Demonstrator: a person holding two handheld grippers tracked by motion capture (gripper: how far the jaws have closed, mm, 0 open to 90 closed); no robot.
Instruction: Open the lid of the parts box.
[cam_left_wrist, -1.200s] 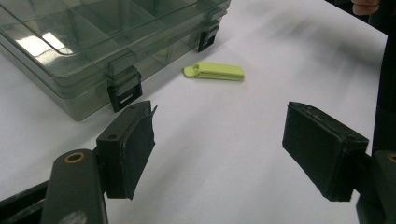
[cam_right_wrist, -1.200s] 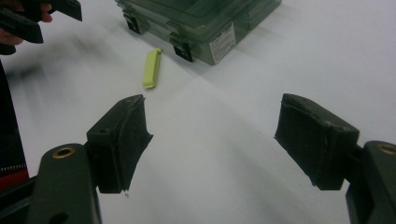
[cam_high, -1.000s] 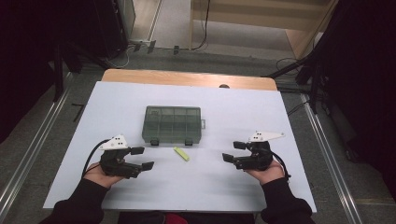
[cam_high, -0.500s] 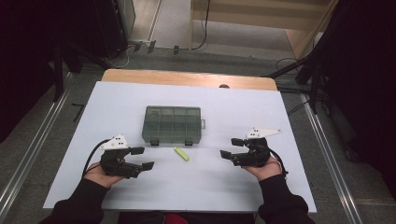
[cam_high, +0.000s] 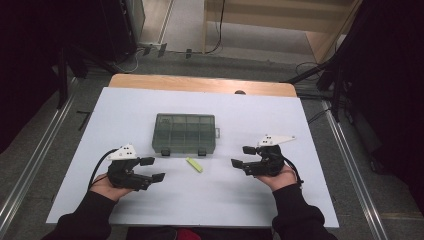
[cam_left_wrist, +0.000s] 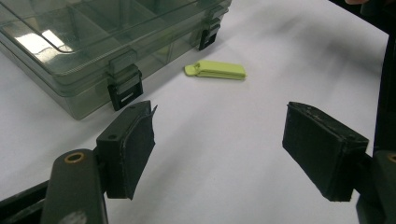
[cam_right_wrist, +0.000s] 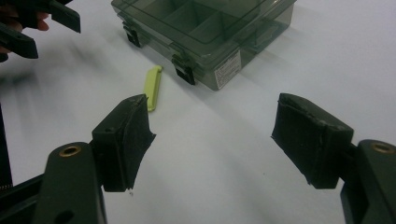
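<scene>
Held low over the white table (cam_high: 310, 125) at the near edge, one in each hand: left gripper (cam_high: 152, 169) and right gripper (cam_high: 241, 156), jaws spread wide on both, nothing between the pads. Facing inward toward each other, well apart. Between them and slightly ahead, lying flat on the table, a small lime-green clip (cam_high: 194, 164), touched by neither. Seen from the left gripper view just beyond the jaws, clip (cam_left_wrist: 216, 70) pointing toward the case; from the right gripper view, ahead of the left-hand jaw (cam_right_wrist: 153, 87). Just behind the clip, a clear smoke-grey case (cam_high: 185, 133), lid shut, two black latches on its near side, dividers visible through the lid. Farther back, a wooden strip (cam_high: 200, 84) along the table's far edge.
</scene>
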